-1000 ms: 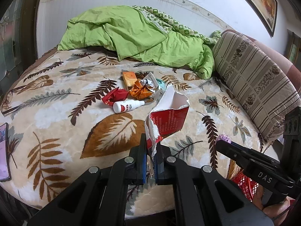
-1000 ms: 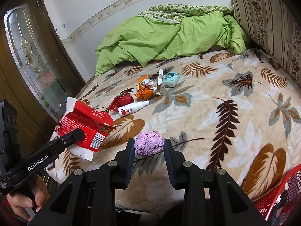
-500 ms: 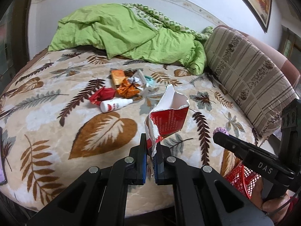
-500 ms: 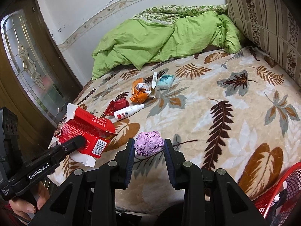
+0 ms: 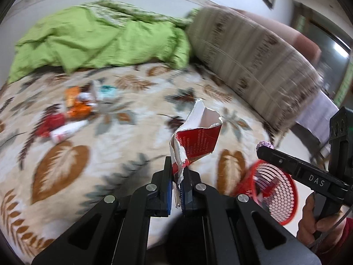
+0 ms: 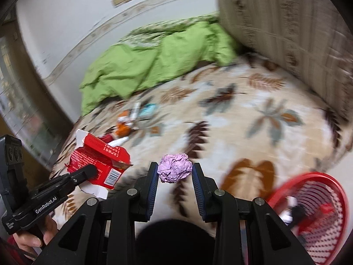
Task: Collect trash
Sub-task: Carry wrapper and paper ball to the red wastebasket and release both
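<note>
- up close, the left gripper [image 5: 176, 176] has its jaws pinched nearly together on the white torn edge of a red carton [image 5: 198, 141], which sticks up from the fingertips, ripped and open at the top.
- the right gripper [image 6: 174, 177] has its jaws part open and clamped on a crumpled pink paper ball [image 6: 175, 170], with both pads against its sides.
- seen from the right wrist, the carton [image 6: 99, 161] with its barcode panel sits to the left of the paper ball, held above the near edge of the bed [image 6: 253, 119].
- seen from the left wrist, the paper ball [image 5: 265, 144] peeps out at the tip of the right gripper, just above the red basket [image 5: 275, 190].
- that red mesh basket [image 6: 320, 201] stands off the near corner of the bed, lower than the cover, with a few bits inside too blurred to name.
- further up the bed from the basket lies a cluster of litter: an orange wrapper [image 5: 77, 106], a red wrapper [image 5: 51, 121], a white bottle [image 5: 66, 131] and a teal packet [image 5: 107, 91].
- beyond the litter, a green quilt [image 5: 99, 37] is heaped against the wall; a striped bolster [image 5: 253, 59] runs along the bed's side, on the basket's side.
- a hand [image 5: 315, 223] grips the right gripper's handle beside the basket.
</note>
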Tool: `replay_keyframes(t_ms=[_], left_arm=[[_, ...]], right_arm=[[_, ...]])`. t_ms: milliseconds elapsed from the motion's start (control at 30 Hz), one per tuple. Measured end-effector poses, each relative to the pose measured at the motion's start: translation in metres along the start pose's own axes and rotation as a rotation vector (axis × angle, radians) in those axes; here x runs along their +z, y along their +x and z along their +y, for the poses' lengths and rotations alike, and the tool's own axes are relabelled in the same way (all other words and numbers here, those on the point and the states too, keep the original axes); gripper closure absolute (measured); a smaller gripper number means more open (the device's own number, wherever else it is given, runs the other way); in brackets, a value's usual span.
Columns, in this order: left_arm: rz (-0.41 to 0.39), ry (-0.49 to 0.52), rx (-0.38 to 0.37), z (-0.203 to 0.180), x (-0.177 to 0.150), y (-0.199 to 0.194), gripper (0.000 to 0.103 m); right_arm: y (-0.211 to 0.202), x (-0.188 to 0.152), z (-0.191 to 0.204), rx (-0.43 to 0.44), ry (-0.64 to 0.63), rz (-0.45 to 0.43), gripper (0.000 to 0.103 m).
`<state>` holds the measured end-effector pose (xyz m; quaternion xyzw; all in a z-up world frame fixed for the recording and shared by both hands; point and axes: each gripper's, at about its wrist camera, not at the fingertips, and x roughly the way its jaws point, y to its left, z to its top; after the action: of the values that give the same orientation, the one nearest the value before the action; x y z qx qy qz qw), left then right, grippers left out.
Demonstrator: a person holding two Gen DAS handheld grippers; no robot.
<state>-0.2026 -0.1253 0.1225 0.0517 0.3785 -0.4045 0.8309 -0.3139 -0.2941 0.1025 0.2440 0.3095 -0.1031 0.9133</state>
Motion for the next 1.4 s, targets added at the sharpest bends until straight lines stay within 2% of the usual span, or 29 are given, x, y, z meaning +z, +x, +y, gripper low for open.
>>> replay_keyframes(t_ms=[367, 533, 700, 833, 1033, 1100, 1233, 1300, 1400], left_arm=[[0.134, 0.15, -0.231, -0.106, 0.005, 0.05, 0.098], [0.17, 0.228, -0.28, -0.145, -0.002, 0.063, 0.098], [0.214, 0.309, -0.318, -0.176, -0.014, 0.074, 0.098], [0.235, 0.344, -0.332, -0.185, -0.021, 0.078, 0.097], [0.216, 0.337, -0.321, -0.181, -0.02, 0.077, 0.076], [0.207, 0.327, -0.316, -0.178, -0.018, 0.076, 0.065], [0.192, 0.316, -0.305, -0.173, -0.016, 0.072, 0.064], [0.184, 0.305, -0.296, -0.169, -0.015, 0.07, 0.059], [0.177, 0.286, -0.282, -0.162, -0.013, 0.069, 0.057]], right_arm=[[-0.073, -0.017, -0.106, -0.214, 0.182, -0.038, 0.07], [-0.095, -0.026, -0.134, -0.262, 0.244, -0.045, 0.07], [-0.098, -0.032, -0.147, -0.283, 0.27, -0.031, 0.07], [-0.097, -0.038, -0.156, -0.288, 0.295, -0.011, 0.069], [-0.097, -0.042, -0.161, -0.301, 0.314, 0.003, 0.065], [-0.097, -0.039, -0.159, -0.302, 0.302, 0.004, 0.062], [-0.097, -0.036, -0.154, -0.305, 0.295, -0.002, 0.058], [-0.096, -0.034, -0.151, -0.303, 0.288, -0.001, 0.057], [-0.092, -0.033, -0.147, -0.303, 0.276, 0.003, 0.054]])
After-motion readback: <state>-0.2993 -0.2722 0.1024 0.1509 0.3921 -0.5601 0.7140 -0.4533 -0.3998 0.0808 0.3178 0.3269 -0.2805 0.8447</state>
